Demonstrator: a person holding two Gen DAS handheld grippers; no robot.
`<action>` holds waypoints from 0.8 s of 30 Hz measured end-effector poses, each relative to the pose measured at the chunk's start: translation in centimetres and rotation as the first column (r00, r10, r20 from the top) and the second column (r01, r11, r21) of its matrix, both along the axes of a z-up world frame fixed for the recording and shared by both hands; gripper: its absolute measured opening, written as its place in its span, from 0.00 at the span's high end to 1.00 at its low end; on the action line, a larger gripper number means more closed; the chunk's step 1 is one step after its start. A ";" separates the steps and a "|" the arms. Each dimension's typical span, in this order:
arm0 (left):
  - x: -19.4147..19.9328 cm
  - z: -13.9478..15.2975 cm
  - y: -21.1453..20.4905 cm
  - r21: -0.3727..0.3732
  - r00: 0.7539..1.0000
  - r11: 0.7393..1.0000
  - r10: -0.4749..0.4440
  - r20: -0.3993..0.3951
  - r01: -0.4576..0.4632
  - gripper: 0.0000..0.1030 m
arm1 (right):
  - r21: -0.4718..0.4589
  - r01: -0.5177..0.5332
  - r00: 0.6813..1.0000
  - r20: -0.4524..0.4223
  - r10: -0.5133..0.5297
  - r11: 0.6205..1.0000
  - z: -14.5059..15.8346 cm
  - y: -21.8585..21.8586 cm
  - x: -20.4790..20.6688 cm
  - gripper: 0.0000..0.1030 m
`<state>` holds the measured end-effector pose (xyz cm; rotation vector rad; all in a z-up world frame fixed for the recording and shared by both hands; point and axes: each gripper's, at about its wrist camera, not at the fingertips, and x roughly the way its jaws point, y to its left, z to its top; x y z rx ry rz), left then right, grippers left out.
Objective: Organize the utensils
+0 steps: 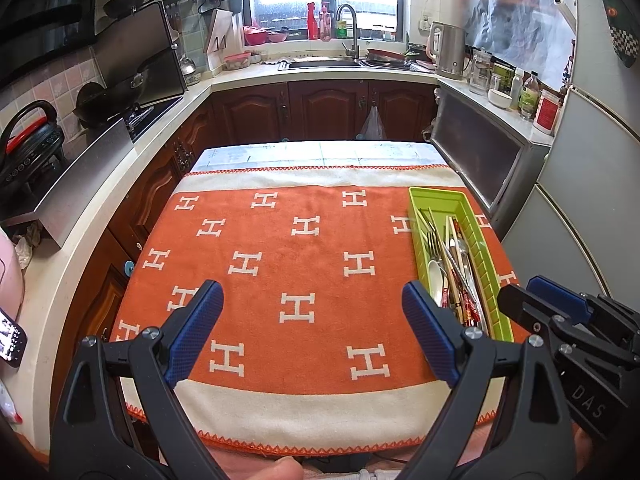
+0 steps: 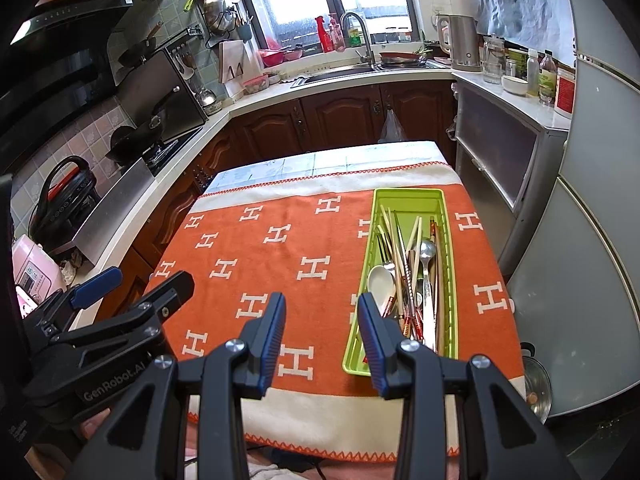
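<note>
A green plastic tray (image 1: 438, 197) lies on the right side of the orange towel (image 1: 312, 264); it also shows in the right wrist view (image 2: 408, 198). It holds a white spoon (image 2: 380, 280), a metal spoon (image 2: 427, 249), forks (image 1: 434, 242) and several chopsticks (image 2: 414, 236), piled together. My left gripper (image 1: 312, 300) is open wide and empty over the towel's near middle, left of the tray. My right gripper (image 2: 322, 306) is open and empty, just left of the tray's near end. Each gripper shows at the edge of the other's view.
The towel covers a small table (image 2: 340, 156) in a narrow kitchen. Counters with a stove (image 1: 132, 112) run along the left, a sink (image 1: 324, 64) at the back, a cabinet (image 1: 480, 148) and fridge (image 2: 592, 200) on the right. A pot (image 2: 538, 384) sits low at the right.
</note>
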<state>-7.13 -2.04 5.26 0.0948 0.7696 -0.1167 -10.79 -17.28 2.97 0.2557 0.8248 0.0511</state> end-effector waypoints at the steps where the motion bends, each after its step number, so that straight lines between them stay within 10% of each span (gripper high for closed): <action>1: 0.0 0.0 0.0 0.000 1.000 1.000 0.000 -0.001 0.000 0.13 | 0.000 -0.001 1.000 -0.001 0.001 1.000 0.0 0.0 0.0 0.64; 24: 0.0 -0.3 0.8 -0.002 1.000 1.000 0.002 -0.010 -0.002 0.13 | 0.002 -0.001 1.000 -0.003 0.001 1.000 -0.1 0.2 0.1 0.64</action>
